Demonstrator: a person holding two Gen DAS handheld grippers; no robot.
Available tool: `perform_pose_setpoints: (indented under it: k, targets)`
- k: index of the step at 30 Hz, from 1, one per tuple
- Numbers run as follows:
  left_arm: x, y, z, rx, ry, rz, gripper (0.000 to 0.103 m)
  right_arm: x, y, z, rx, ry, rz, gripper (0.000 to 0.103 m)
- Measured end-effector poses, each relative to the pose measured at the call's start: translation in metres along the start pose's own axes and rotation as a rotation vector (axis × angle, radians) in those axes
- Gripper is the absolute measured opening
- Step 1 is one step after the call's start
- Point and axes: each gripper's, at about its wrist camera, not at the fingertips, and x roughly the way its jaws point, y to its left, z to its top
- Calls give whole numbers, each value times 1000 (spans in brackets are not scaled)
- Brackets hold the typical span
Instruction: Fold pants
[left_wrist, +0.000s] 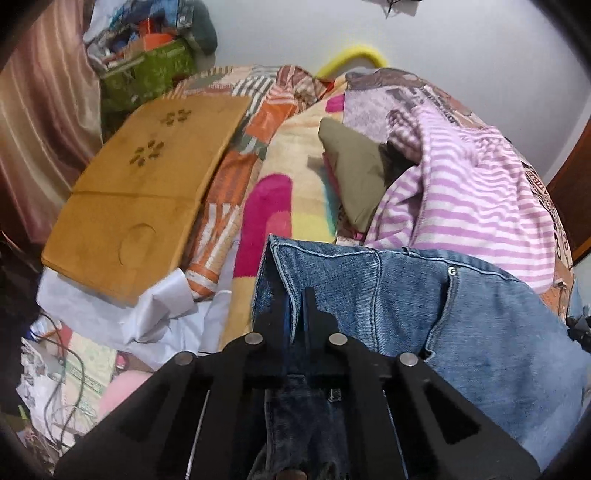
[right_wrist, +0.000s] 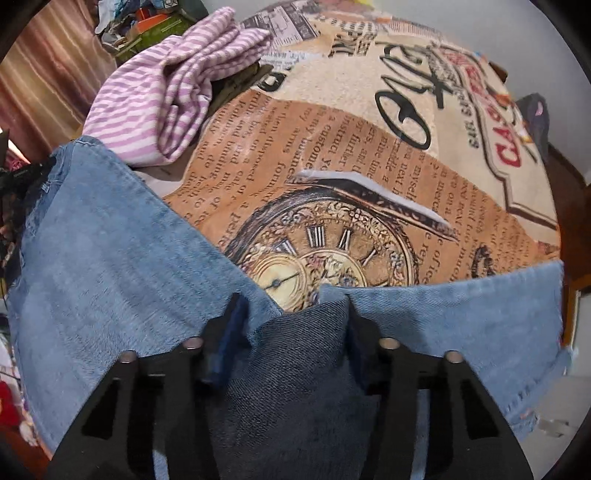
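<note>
- My left gripper (left_wrist: 295, 314) has its fingers pinched together on the waistband edge of the jeans (left_wrist: 424, 306); denim is caught between the tips and runs back under the jaws.
- My right gripper (right_wrist: 295, 317) has its fingers much wider apart, with a bunched fold of the jeans (right_wrist: 110, 266) filling the gap between them. I judge it is clamped on that wad, though the fingertips are buried in cloth and I can't see the contact clearly.
- The jeans hang across both grippers at the near edge of the bed, over the printed blanket (right_wrist: 332, 177) with the clock face. A striped top (right_wrist: 173, 92) lies on the bed just beyond the denim, and an olive cushion (left_wrist: 354, 173) beside it.
- I take the step in hand to be carrying the jeans up and out over the blanket so they can be laid flat for the fold.
- To do it well I'd keep both grips firm, draw the two hands apart until the cloth between them is taut, and hold them level so the waistband lands straight.
- I'd set the jeans down on the bare clock patch, short of the striped top, so nothing gets caught under the fold.
- The wooden board (left_wrist: 147, 192) off to the left is well clear, so it needs no attention.
</note>
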Motion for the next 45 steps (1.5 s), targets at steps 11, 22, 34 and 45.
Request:
perform_pose_setpoints:
  k: [11,22,34,45]
  targets:
    - [-43,-14,10,42,-84,45,3,-31,3,20,74,-170,-166,13]
    - [-64,-13,-10,65,-156,12,3,-21,38,52,-79,-139,-102,65]
    - [-65,-15,-18,82,-179,3,3,43,75,71,-232,52,45,63]
    - [-76,-18,-22,81,-204,-26,3,45,74,50,-188,68,112,8]
